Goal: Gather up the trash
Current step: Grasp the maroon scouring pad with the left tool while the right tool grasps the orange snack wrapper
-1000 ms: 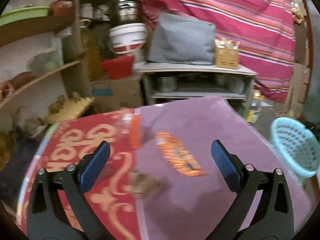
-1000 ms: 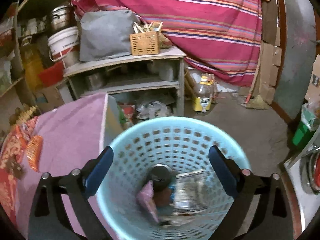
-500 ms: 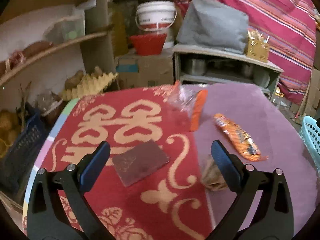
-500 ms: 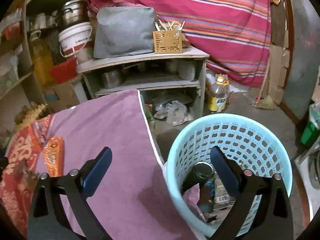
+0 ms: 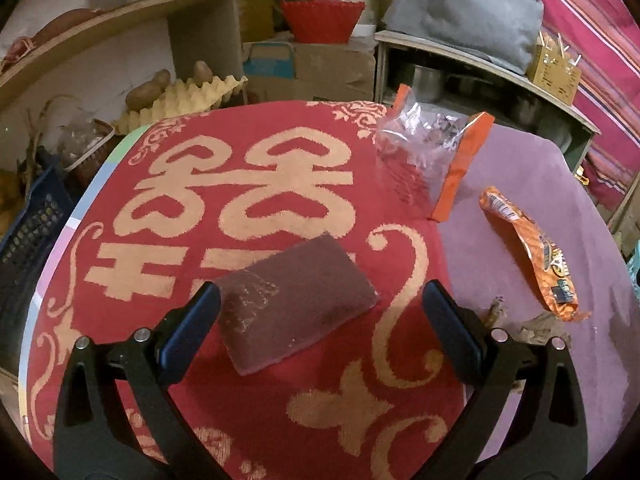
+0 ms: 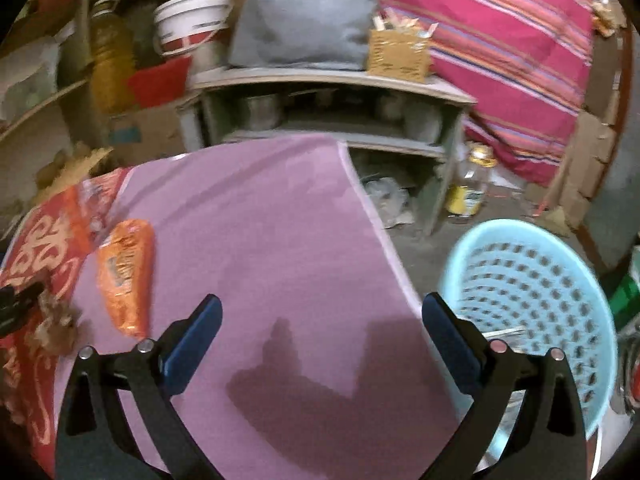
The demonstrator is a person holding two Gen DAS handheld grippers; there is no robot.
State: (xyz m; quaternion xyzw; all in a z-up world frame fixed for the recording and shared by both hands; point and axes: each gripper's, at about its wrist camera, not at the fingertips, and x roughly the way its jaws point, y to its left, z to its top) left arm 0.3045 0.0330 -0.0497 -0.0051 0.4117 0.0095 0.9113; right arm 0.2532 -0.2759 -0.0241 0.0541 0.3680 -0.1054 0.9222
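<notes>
Left gripper (image 5: 320, 332) spread wide, empty, low over the counter (image 5: 500, 208), straddling the near end of a maroon scouring pad (image 5: 296, 304) flat on the red patterned cloth (image 5: 240, 184). Farther right, a clear bag with orange edges (image 5: 432, 156); right again, an orange snack wrapper (image 5: 532, 252) on the purple cover, brown crumpled scrap (image 5: 532, 330) just near of it. Right gripper (image 6: 320, 332) also wide apart, holding nothing, above bare purple cover (image 6: 260, 240). Pale blue trash basket (image 6: 532, 280) on the floor, right of the counter edge.
</notes>
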